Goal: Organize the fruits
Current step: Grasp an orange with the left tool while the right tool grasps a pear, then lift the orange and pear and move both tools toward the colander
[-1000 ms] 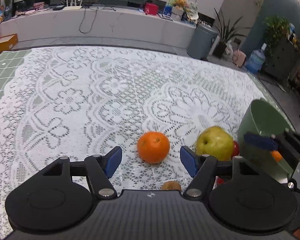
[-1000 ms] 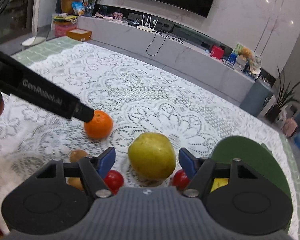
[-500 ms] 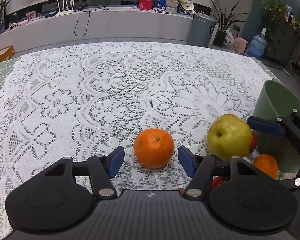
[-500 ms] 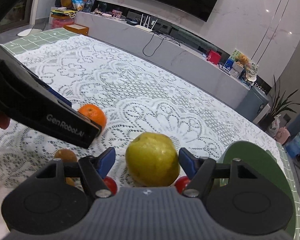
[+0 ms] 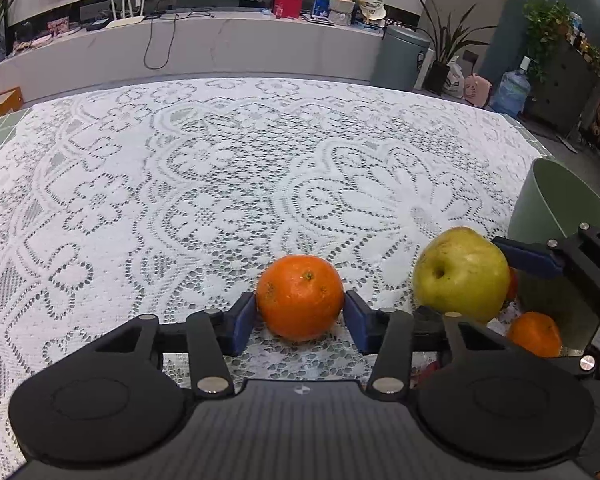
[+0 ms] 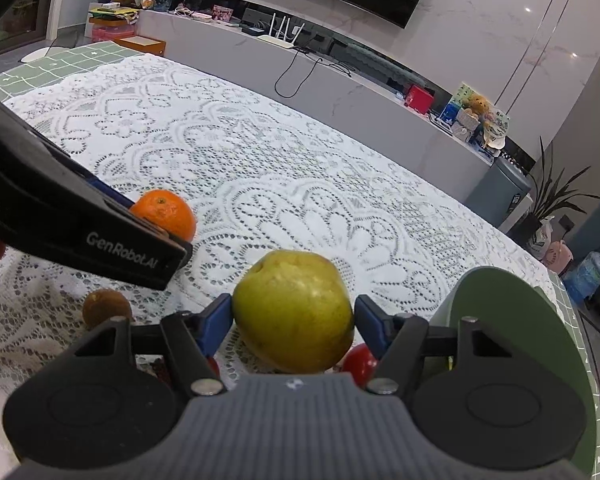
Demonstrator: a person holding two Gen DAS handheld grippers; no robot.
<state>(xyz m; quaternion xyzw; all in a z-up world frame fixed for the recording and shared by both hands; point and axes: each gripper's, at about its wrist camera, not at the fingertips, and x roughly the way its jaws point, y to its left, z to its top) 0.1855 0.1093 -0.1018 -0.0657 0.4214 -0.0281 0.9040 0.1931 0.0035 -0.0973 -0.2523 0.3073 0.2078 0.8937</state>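
Note:
An orange (image 5: pixel 300 298) rests on the lace cloth between the blue pads of my left gripper (image 5: pixel 300 320). Its jaws are closing and both pads touch the orange's sides. A yellow-green apple (image 6: pixel 294 312) sits between the pads of my right gripper (image 6: pixel 294 322), which lie against both its sides. In the left wrist view the apple (image 5: pixel 462 274) is to the right of the orange, with one blue right-gripper finger (image 5: pixel 528 258) against it. A green bowl (image 6: pixel 512 312) stands just right of the apple.
A second orange (image 5: pixel 534 334) lies by the bowl (image 5: pixel 556 200). Small red fruits (image 6: pixel 358 362) sit under the apple, and a brown kiwi (image 6: pixel 106 306) lies to its left. The left gripper's black housing (image 6: pixel 80 236) crosses the right wrist view. A lace cloth (image 5: pixel 220 180) covers the table.
The left jaws have narrowed from wide apart onto the orange. Both grippers came down closer to their fruit. The right pads drew in slightly against the apple.

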